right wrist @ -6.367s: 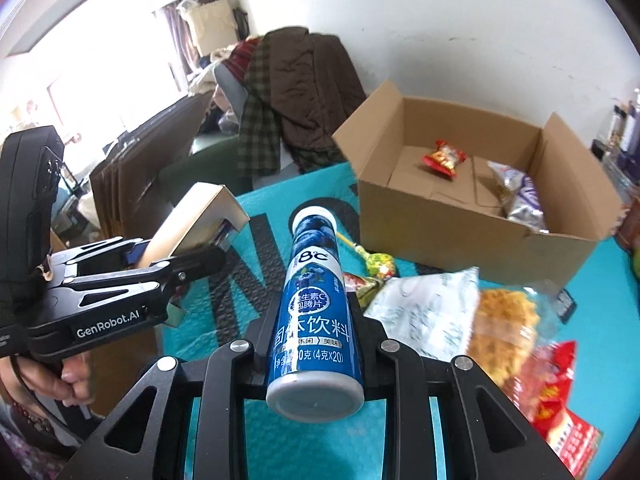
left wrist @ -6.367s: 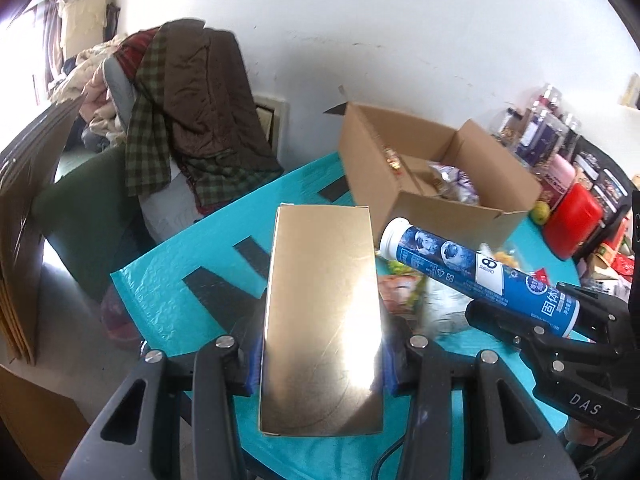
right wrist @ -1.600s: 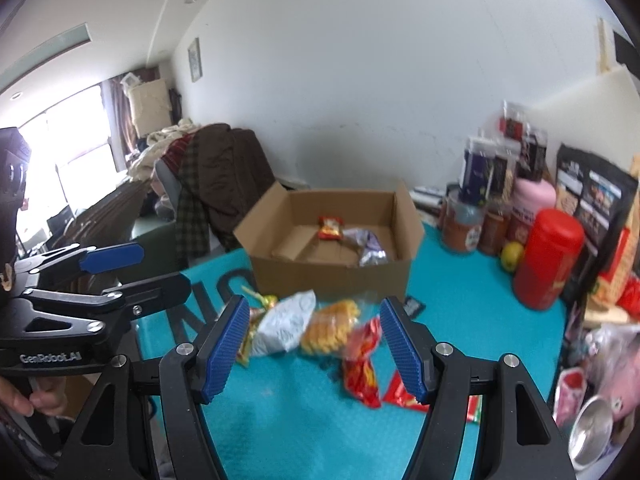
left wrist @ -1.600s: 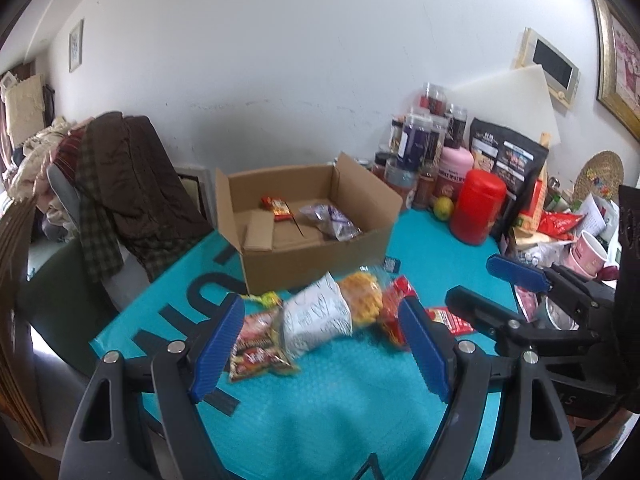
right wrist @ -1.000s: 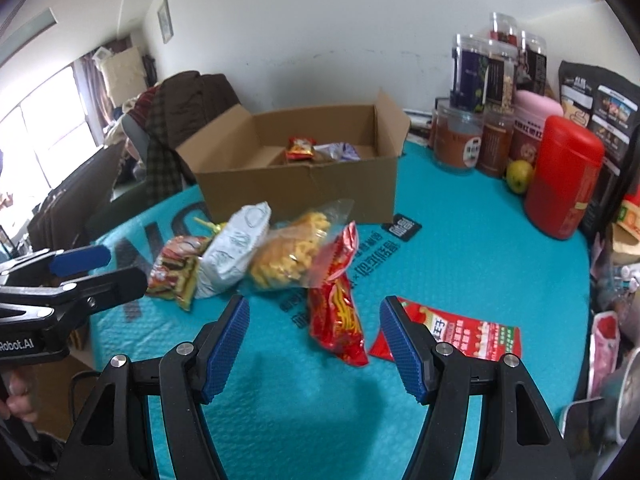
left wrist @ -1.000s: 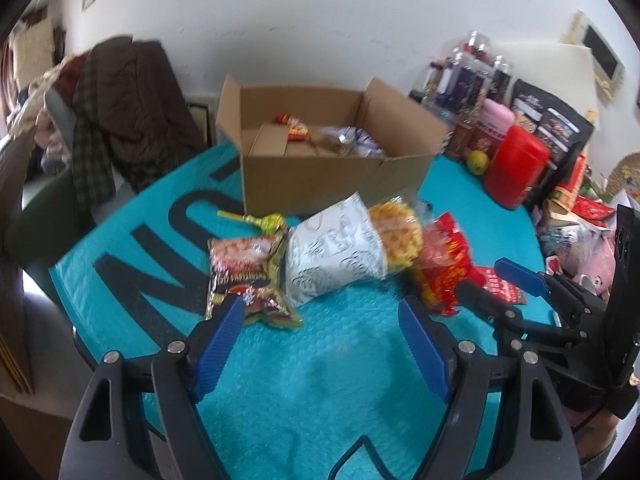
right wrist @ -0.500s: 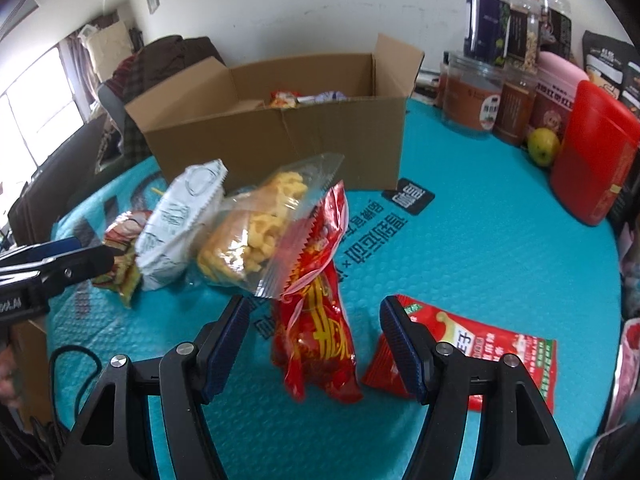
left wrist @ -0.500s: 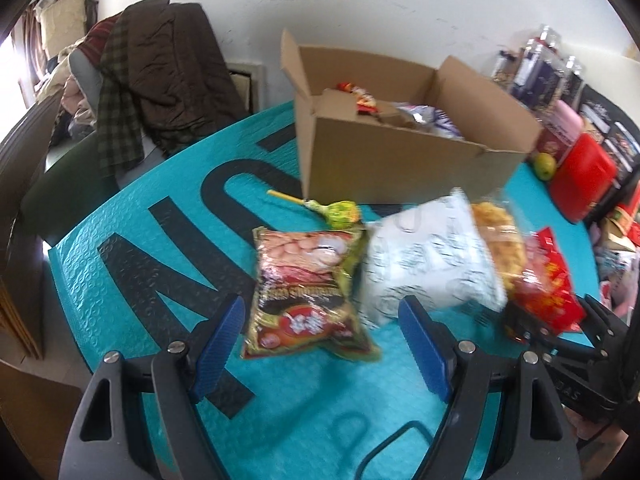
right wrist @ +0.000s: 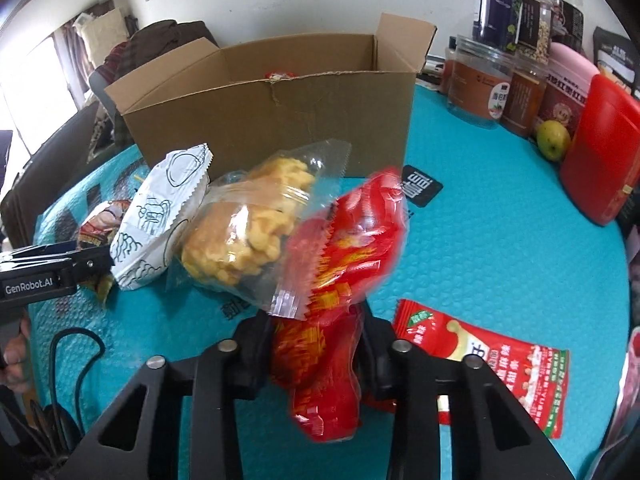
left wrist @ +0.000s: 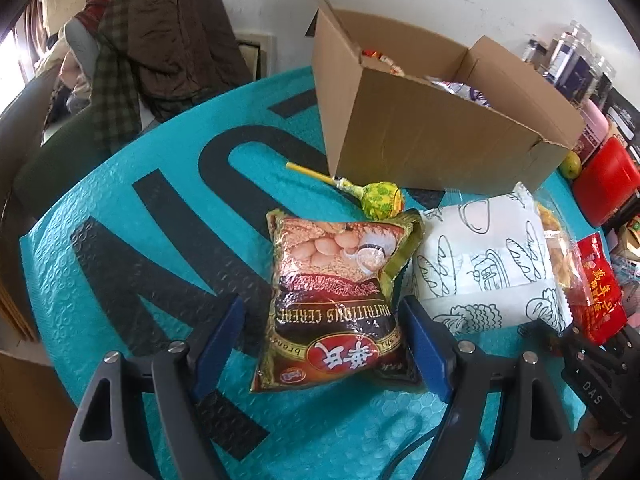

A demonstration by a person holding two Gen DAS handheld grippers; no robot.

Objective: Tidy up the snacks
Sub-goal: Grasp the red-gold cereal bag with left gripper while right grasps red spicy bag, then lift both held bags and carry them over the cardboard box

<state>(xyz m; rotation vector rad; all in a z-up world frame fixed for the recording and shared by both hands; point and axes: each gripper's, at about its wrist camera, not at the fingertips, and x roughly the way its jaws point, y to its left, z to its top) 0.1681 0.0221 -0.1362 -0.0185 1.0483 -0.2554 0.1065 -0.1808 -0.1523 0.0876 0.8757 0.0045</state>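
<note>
My left gripper (left wrist: 320,340) is open, its blue pads on either side of a brown cereal bag (left wrist: 336,300) lying on the teal mat. My right gripper (right wrist: 316,348) is shut on a red snack bag (right wrist: 344,264), which is blurred and partly lifted. Beside it lie a clear bag of yellow puffs (right wrist: 248,232) and a white bread-print bag (right wrist: 160,216), which also shows in the left wrist view (left wrist: 484,268). A green lollipop (left wrist: 380,198) lies in front of the open cardboard box (left wrist: 432,132), which holds a few snacks.
A flat red packet (right wrist: 496,360) lies at the right on the mat. Jars (right wrist: 480,84), a red canister (right wrist: 600,148) and a green fruit (right wrist: 554,140) stand at the back right. Clothes hang over a chair (left wrist: 160,52) beyond the table's left edge.
Both grippers came down close to the snacks. The right one has shut on the red bag and moved it; the left one now straddles the cereal bag.
</note>
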